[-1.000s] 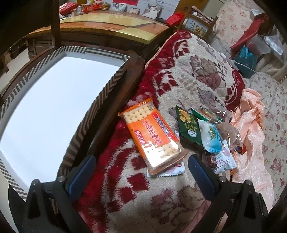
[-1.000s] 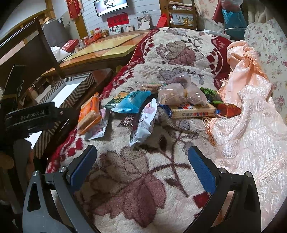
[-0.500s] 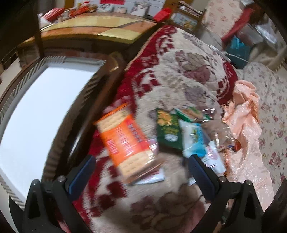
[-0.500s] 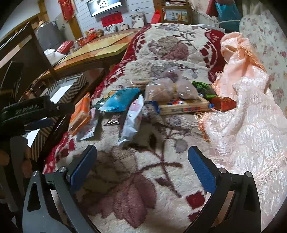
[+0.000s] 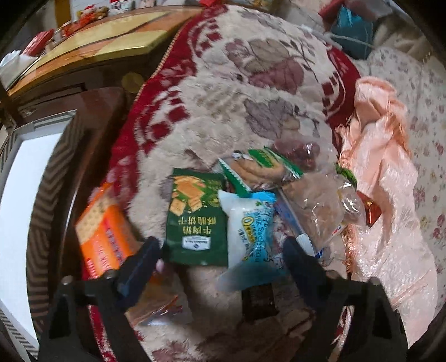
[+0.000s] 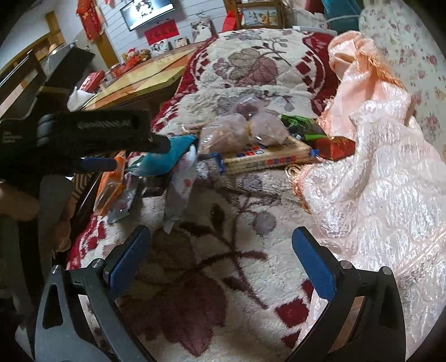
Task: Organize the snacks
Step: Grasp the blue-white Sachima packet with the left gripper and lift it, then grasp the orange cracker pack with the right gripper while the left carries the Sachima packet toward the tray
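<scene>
Plush cream bedding with dark red borders and large brown leaf patterns (image 6: pixel 245 66) covered the bed and filled most of both views, with a crumpled pink satin cloth (image 6: pixel 370 167) heaped along its right side. Beyond the blanket, in the upper left of the right wrist view, stood a glossy yellow and brown counter (image 6: pixel 145 80), and behind it a pale wall with a screen (image 6: pixel 147 11) and red decorations. At the left edge of the left wrist view sat a box with a white inside and a striped rim (image 5: pixel 44 195).

Snacks lay in a loose pile (image 5: pixel 251 208) at the middle of the blanket: an orange cracker pack (image 5: pixel 103 234) near the box, a dark green packet (image 5: pixel 195 217) beside it, a blue and white packet (image 5: pixel 251 228) overlapping the green one, and clear bags (image 5: pixel 315 206) to the right.

The left hand-held gripper (image 5: pixel 223 250) pointed down over the pile, its jaws closing, with the lower ends of the green and blue packets between them; the pads did not appear to press on either. The right hand-held gripper (image 6: pixel 220 256) hung wide apart over bare blanket at the bottom of its view, holding nothing.
</scene>
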### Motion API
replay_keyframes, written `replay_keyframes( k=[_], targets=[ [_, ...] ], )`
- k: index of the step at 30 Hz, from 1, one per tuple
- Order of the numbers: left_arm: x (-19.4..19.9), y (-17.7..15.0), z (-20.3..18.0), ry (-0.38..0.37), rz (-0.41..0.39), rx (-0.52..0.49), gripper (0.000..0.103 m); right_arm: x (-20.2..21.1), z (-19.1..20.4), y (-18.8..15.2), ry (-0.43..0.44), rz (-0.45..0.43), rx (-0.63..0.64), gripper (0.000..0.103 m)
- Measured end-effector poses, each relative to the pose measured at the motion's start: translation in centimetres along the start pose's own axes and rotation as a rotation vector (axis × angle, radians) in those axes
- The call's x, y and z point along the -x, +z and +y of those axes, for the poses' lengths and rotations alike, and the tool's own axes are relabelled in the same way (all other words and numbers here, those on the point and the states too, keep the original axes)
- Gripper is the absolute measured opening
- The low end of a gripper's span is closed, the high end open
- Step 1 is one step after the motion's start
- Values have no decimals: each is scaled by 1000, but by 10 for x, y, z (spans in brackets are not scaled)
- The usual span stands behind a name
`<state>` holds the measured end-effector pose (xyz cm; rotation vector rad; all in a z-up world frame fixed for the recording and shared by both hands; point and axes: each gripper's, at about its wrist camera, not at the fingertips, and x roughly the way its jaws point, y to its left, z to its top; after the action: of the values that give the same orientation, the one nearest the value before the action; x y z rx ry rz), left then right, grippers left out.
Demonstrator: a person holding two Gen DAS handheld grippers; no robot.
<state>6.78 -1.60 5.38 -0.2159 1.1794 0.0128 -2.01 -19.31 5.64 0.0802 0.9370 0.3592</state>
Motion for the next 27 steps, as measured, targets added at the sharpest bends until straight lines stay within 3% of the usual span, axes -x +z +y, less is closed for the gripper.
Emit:
replay_keyframes(
  k=[2,4,6,16,27],
  targets=[
    [-2,2,-4,1,-7,-22,76,-2,-3,0,7,6,-16,102],
    [-4,2,-4,-14,-5,-30,50,-3,-5,0,10,10,-22,102],
    [-2,2,0,-12,-14,-30,39,-3,-5,0,12,11,-20,102],
    [39,-11,36,-96,-88,28,37,-1,18,4,53,0,49,102],
    [90,-43,111,2,-176,116,37,-24,90,19,116,44,234,102]
  ],
)
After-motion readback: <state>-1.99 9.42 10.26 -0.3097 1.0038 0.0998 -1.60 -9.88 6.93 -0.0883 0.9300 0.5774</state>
